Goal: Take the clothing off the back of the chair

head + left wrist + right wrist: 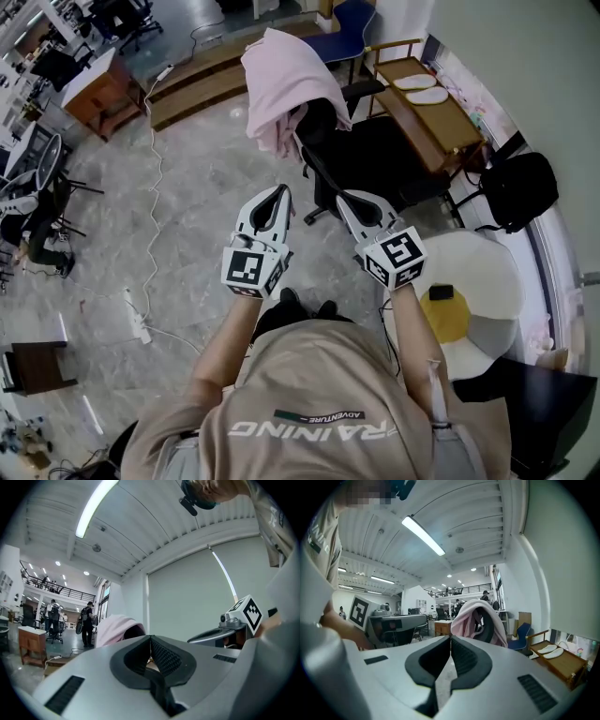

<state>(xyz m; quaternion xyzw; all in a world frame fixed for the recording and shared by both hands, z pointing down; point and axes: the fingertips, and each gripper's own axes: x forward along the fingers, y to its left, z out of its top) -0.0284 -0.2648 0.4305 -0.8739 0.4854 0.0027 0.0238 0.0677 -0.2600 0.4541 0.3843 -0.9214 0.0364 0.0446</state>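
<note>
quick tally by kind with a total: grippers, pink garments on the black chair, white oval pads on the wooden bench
grippers: 2, the left gripper and the right gripper
pink garment: 1
white oval pads: 2
total: 5

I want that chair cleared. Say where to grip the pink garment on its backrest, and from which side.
Probably pinch the pink garment at its crest, folded over the backrest top. Come from above, your near side: it hangs down both faces, so lifts straight off.
</note>
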